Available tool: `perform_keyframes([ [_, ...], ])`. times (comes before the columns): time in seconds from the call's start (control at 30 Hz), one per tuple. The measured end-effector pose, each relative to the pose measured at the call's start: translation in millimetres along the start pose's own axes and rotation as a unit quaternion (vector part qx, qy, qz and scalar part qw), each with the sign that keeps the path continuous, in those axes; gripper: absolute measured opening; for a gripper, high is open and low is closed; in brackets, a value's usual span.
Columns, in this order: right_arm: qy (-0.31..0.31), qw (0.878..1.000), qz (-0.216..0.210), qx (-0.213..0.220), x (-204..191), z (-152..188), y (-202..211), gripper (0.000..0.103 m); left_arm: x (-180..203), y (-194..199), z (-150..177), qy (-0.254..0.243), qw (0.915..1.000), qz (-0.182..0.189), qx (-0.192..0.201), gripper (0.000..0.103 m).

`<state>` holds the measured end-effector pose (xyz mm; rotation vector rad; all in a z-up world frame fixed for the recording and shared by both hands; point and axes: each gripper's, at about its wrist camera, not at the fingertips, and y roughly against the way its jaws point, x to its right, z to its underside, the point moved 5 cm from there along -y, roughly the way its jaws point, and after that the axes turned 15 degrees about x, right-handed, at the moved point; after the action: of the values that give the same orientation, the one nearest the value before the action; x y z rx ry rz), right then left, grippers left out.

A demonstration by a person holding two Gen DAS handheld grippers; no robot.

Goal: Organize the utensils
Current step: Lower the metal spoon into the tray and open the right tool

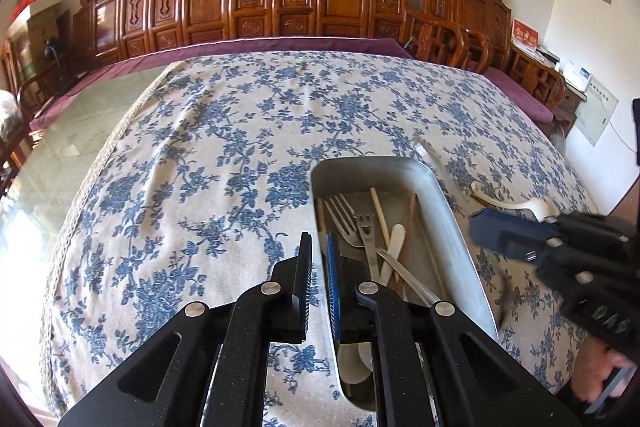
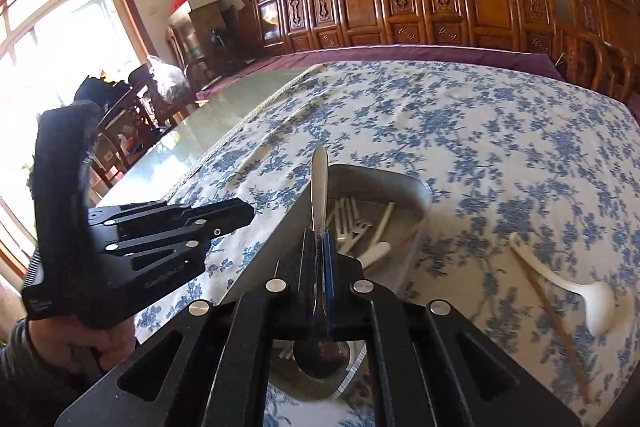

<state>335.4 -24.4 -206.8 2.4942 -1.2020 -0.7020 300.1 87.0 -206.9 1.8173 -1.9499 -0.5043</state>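
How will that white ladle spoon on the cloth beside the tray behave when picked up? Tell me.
The white ladle spoon looks rigid, so it should hold its shape. Its glossy surface may slip between the tongs. The deep bowl probably outweighs the thin handle, so gripped at the handle it may swing bowl-down. It looks like plastic or ceramic; which, I cannot tell, so set it gently into the metal tray.

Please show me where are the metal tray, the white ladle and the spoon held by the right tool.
tray (image 1: pixel 452 211), left wrist view, right wall.
ladle (image 2: pixel 598 303), right wrist view, bowl.
spoon (image 2: pixel 320 183), right wrist view, handle above the right tool (image 2: pixel 318 239).
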Motion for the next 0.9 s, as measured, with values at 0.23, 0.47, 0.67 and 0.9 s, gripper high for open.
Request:
perform_keyframes([
  [0.23, 0.013, 0.999, 0.019, -0.029, -1.0, 25.8, -28.4, 0.005, -7.1, 6.1, -2.7, 0.007, 0.9999, -0.005, 0.008, 0.006],
  [0.47, 0.01, 0.999, 0.027, -0.042, 8.3, 40.5, -36.5, 0.006, -5.1, 4.3, -1.1, 0.004, 1.0, -0.003, 0.005, 0.006],
  [0.67, 0.004, 0.999, 0.025, -0.04, 12.2, 41.5, -37.4, 0.007, -1.7, 2.7, 0.3, 0.001, 1.0, -0.004, 0.002, 0.006],
  [0.9, 0.001, 1.0, 0.016, -0.023, 15.8, 32.0, -23.3, 0.007, 8.0, 0.5, 1.1, -0.002, 1.0, 0.003, -0.001, 0.006],
])
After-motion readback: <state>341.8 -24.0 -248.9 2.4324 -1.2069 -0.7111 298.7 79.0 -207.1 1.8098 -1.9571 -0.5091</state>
